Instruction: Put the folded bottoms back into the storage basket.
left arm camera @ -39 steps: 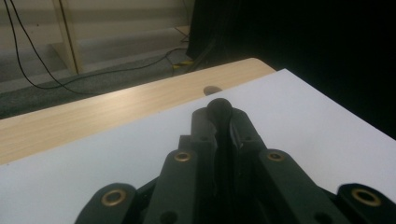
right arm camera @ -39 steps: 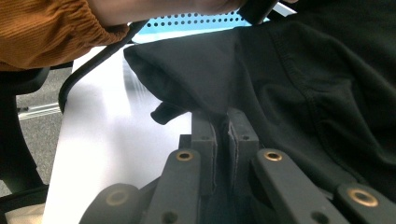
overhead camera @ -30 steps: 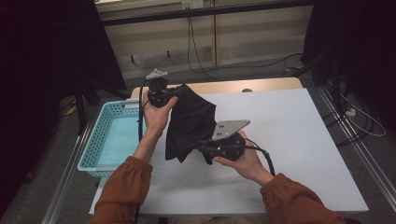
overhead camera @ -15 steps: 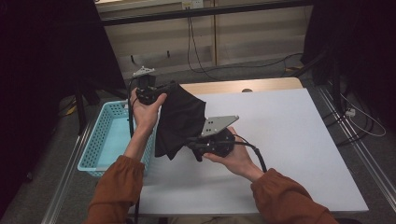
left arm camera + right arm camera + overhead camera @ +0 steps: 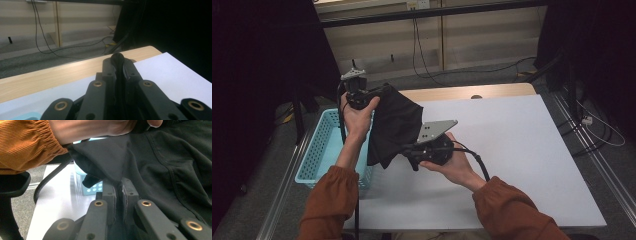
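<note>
Black garment: clamped by left gripper and right gripper, held aloft mid-transfer; next, lowering into teal basket at left.

Compared with a second ago, both hands sit further to the left in the high view. The left gripper, clamped on the black cloth, is now higher and above the far corner of the blue basket rather than over the tabletop edge. The right gripper has followed leftward, and the cloth now hangs partly over the basket's rim.
</note>
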